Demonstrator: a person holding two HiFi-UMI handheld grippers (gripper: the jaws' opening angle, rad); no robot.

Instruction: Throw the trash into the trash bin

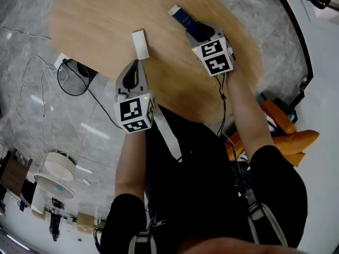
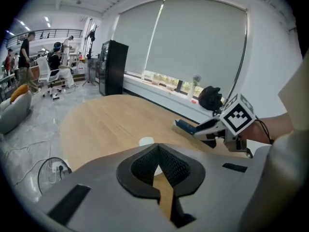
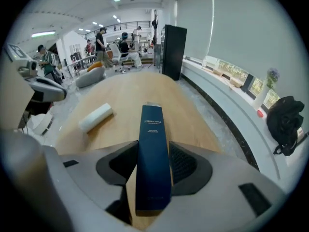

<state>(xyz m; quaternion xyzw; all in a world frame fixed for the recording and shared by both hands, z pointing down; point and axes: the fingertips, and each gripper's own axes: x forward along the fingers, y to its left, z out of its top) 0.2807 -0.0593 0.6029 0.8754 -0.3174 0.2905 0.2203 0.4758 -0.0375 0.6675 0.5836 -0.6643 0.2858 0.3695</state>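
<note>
A long dark blue box (image 1: pixel 184 18) lies flat on the round wooden table (image 1: pixel 95 15) at its far side. My right gripper (image 1: pixel 194 27) reaches over its near end. In the right gripper view the box (image 3: pixel 153 153) runs lengthwise between the wide jaws of the right gripper (image 3: pixel 152 148), and a strip of table shows beside it. The pads do not press it. A white paper roll (image 1: pixel 140 44) lies to the left, just beyond my left gripper (image 1: pixel 138 63). The left gripper (image 2: pixel 158 148) has its tips together and holds nothing; the roll (image 2: pixel 146 141) peeks above them.
A power strip with black cables (image 1: pixel 66 62) lies on the grey floor left of the table. Orange cushions (image 1: pixel 288 136) sit to the right. A black backpack (image 3: pixel 285 122) rests on the window ledge. A black cabinet (image 2: pixel 112 66) and several people (image 2: pixel 24 57) are across the room.
</note>
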